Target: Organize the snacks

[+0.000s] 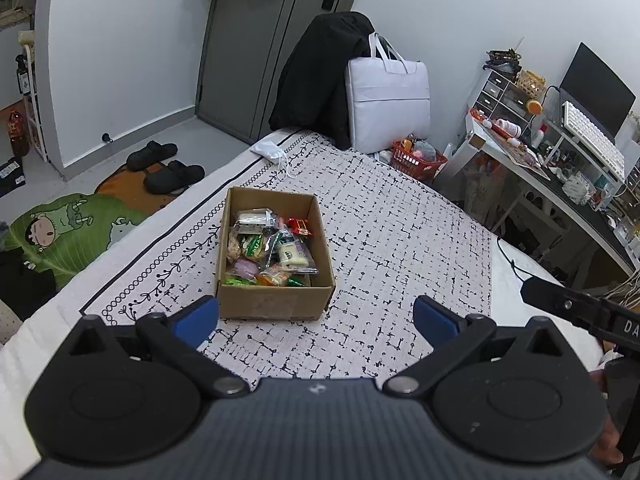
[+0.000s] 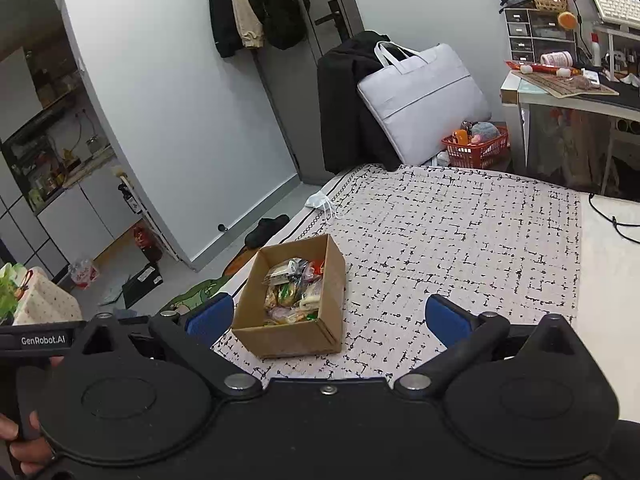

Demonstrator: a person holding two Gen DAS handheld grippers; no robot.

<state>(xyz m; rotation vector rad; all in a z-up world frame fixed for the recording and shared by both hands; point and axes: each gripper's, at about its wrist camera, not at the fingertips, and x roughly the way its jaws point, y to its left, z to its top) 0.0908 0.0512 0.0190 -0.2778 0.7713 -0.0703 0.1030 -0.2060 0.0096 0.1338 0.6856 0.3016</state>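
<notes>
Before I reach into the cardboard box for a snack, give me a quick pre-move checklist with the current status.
1. Left hand-held gripper open, holding nothing: ok.
2. Right hand-held gripper open, holding nothing: ok.
3. Cardboard box upright, top open: ok.
4. Snacks reachable from above, nothing covering them: ok.
5. Bedspread bare beside the box for sorting: ok.
6. Where the snacks should go: cannot tell.

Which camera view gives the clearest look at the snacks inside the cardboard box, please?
The left wrist view: it looks down into the cardboard box, so the snacks lie spread out. In the right wrist view the same snacks appear smaller, seen at a slant.
</notes>
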